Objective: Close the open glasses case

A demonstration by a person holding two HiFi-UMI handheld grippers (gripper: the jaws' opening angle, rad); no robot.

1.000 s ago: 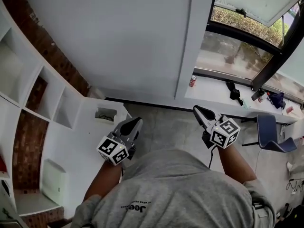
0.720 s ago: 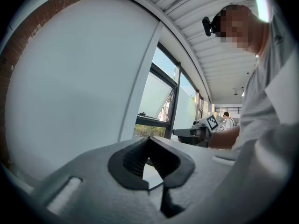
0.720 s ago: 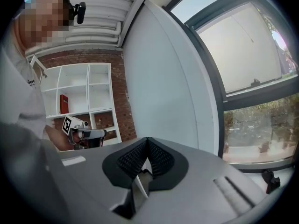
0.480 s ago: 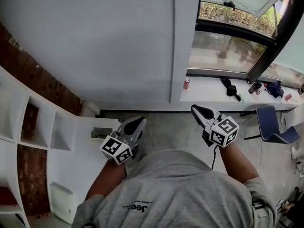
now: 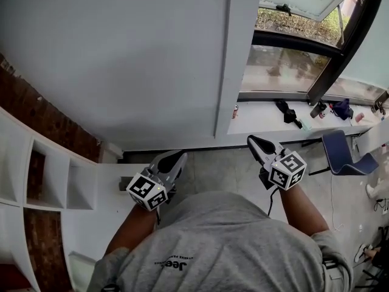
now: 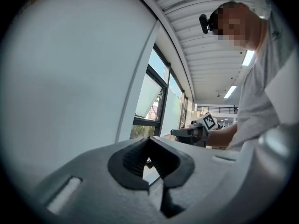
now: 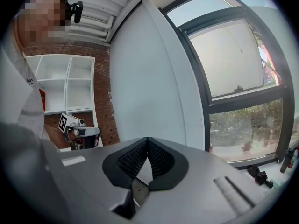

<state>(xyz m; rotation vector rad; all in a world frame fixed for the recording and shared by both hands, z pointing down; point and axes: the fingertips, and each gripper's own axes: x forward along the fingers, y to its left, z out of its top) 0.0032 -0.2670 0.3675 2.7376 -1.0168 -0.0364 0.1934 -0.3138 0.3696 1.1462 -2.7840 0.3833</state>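
The glasses case does not show in any view. So I cannot say where it is, what colour it is, or how far its lid stands open.

The left tongs (image 5: pixel 176 157) are shut tight, with nothing between them. The right tongs (image 5: pixel 253 140) are shut tight too, and they hold nothing. Both are held up in front of the person's chest, side by side but well apart. They point out over the floor (image 5: pixel 225 169).

I think the job now is to find the case first. A good way would be to look round slowly and keep both tongs near the body, so they bump nothing. Once the case is found, shut tongs may be fine for pushing the lid down. The other tongs could keep the bottom of the case from sliding. It would be best to press softly until the lid is down, because a hard push could make the case skid away.

Ahead is a big plain white wall (image 5: pixel 121 53). To the right of it is a window (image 5: pixel 285 59) with a white ledge (image 5: pixel 261 121) below it. A small can (image 5: pixel 235 111) and some dark little things sit on the ledge. None of them looks like a glasses case, but they are too small to be sure. A blue chair (image 5: pixel 337 154) stands below the ledge. White shelves (image 5: pixel 36 175) stand on the left by a brick wall.
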